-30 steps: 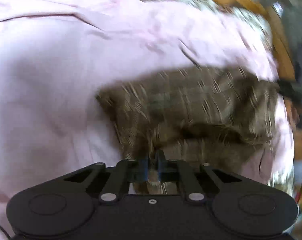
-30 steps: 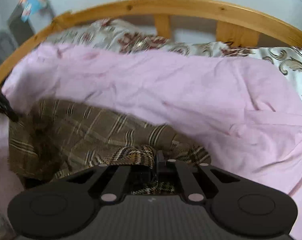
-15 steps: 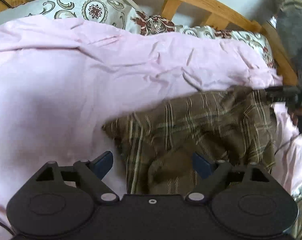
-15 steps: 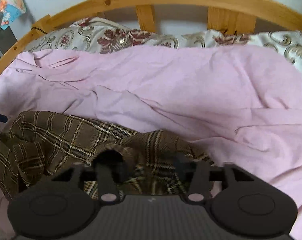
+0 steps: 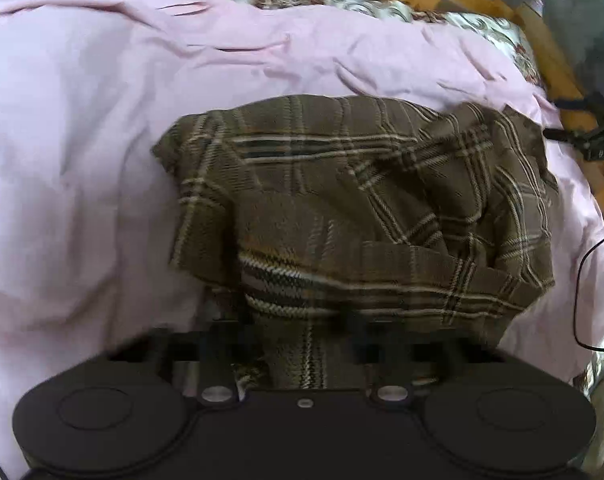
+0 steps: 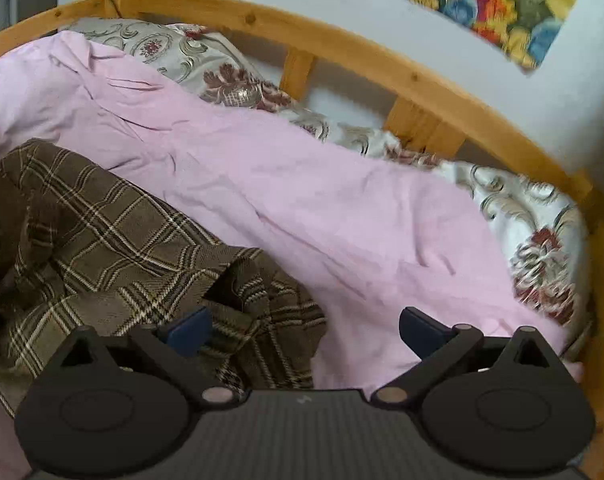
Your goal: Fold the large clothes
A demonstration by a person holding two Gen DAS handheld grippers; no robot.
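Observation:
A brown plaid garment (image 5: pixel 354 208) lies bunched on a pink sheet (image 5: pixel 82 140) across the bed. My left gripper (image 5: pixel 298 340) is at the garment's near edge; its fingers are blurred and stand part way apart with plaid cloth between them. I cannot tell whether they press it. In the right wrist view the garment (image 6: pixel 114 248) lies at the lower left. My right gripper (image 6: pixel 302 328) is open wide, its left finger over the garment's corner and its right finger over the pink sheet (image 6: pixel 322 208). It holds nothing.
A curved wooden bed frame (image 6: pixel 342 52) runs behind the bed. Floral pillows (image 6: pixel 206 68) lie along it. A colourful picture (image 6: pixel 498 4) hangs on the wall. A thin black cable (image 5: pixel 582 280) lies at the sheet's right edge.
Both grippers let go of the garment and opened. The left gripper then narrowed around the garment's near edge. The right gripper opened wider and swung to the right.

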